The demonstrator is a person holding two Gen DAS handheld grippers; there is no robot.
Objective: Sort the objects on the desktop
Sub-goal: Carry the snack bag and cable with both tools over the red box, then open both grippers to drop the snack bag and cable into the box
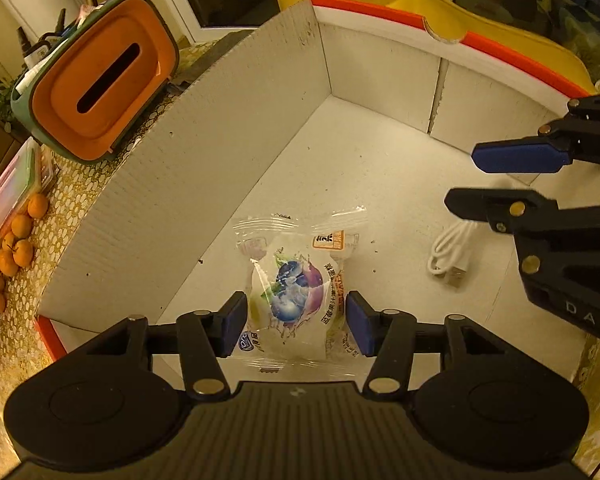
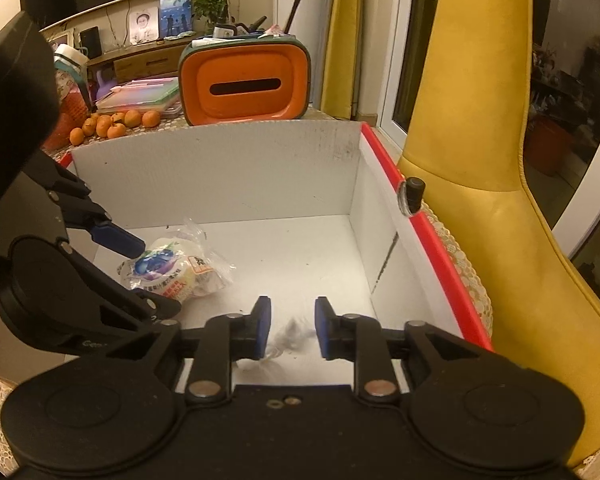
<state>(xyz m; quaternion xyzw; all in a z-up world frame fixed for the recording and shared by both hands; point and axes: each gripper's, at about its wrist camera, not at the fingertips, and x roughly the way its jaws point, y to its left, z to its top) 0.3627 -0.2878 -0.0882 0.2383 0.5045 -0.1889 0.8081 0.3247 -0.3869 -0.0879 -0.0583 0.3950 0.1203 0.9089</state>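
A clear-wrapped snack packet (image 1: 296, 288) with a blueberry picture sits between the pads of my left gripper (image 1: 296, 320), low inside the white cardboard box (image 1: 228, 152). The pads touch its sides. It also shows in the right wrist view (image 2: 172, 268), with the left gripper (image 2: 140, 276) around it. A coiled white USB cable (image 1: 450, 256) lies on the box floor to the right. My right gripper (image 2: 290, 328) is open and empty above the box floor; it also shows in the left wrist view (image 1: 472, 180), just above the cable.
An orange and green tissue box (image 1: 100, 76) stands beyond the box's left wall. Small oranges (image 1: 16, 240) and flat plastic cases (image 1: 12, 196) lie on the lace tablecloth. A yellow chair (image 2: 480, 160) stands beside the red-rimmed box edge (image 2: 440, 248).
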